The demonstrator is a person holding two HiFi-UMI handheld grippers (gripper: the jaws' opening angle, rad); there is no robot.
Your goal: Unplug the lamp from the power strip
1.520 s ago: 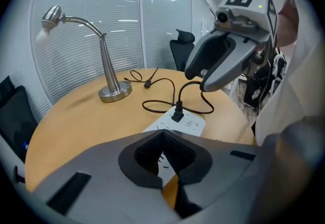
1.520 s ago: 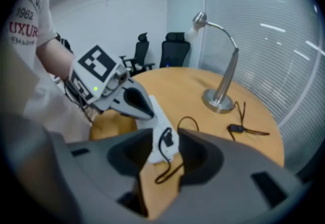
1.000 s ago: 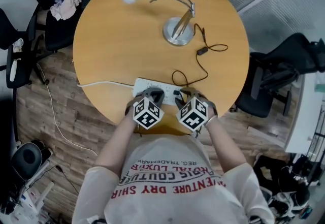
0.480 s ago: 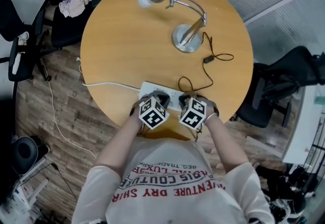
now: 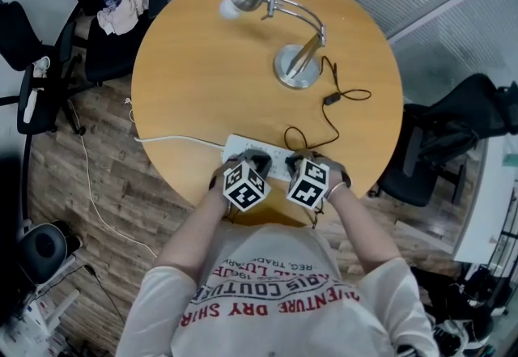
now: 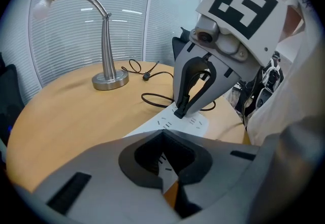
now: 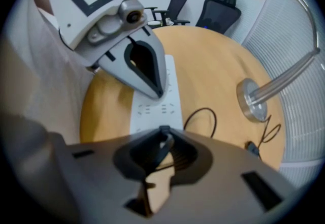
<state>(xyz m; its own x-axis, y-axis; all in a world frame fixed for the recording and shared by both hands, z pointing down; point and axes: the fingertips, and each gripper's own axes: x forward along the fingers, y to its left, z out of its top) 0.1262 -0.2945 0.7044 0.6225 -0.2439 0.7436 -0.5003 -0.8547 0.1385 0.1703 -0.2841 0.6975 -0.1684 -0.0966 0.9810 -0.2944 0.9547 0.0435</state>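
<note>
The white power strip is laid along the near edge of the round wooden counter, and the metal desk lamp is stood toward the far edge, with its black cord trailed across the wood to a black plug seated in the strip. The left gripper is held with its fingers brought together, their tips pressed down on the strip's top. The fingers of the right gripper have just been closing and are clamped narrowly on the plug, which is gripped between them and not yet pulled out.
</note>
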